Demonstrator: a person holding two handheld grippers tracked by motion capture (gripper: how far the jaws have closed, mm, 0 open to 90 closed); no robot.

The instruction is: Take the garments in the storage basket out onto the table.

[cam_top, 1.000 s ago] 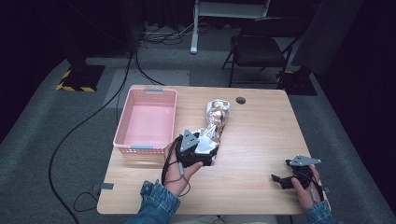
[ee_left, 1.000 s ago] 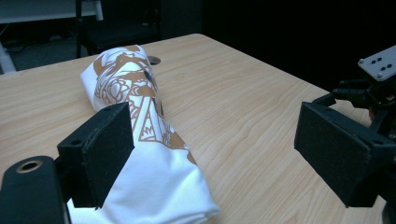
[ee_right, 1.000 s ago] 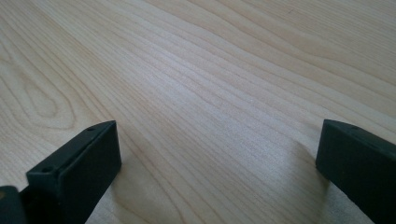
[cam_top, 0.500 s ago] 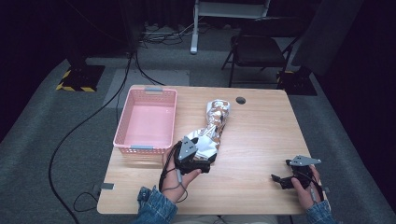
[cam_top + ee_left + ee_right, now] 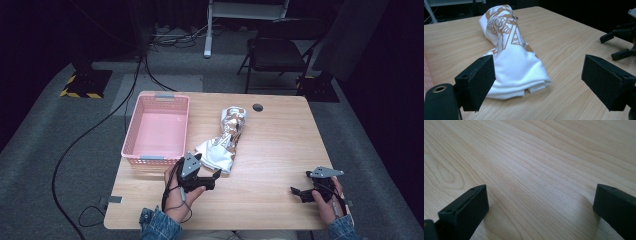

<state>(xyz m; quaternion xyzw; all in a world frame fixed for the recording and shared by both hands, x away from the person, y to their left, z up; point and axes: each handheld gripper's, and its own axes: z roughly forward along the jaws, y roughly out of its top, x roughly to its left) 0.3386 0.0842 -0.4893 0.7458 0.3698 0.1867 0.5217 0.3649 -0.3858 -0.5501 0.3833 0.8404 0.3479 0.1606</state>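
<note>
A rolled white garment with a brown print (image 5: 226, 141) lay near the middle of the wooden table (image 5: 280, 150), just right of the pink basket (image 5: 157, 129). The left gripper (image 5: 207, 176) sat just short of its near end with jaws spread wide and nothing between them. The right gripper (image 5: 299, 192) rested well apart by the near right edge, its jaws likewise spread over bare wood.

Basket (image 5: 427, 75) cut off (left edge).
</note>
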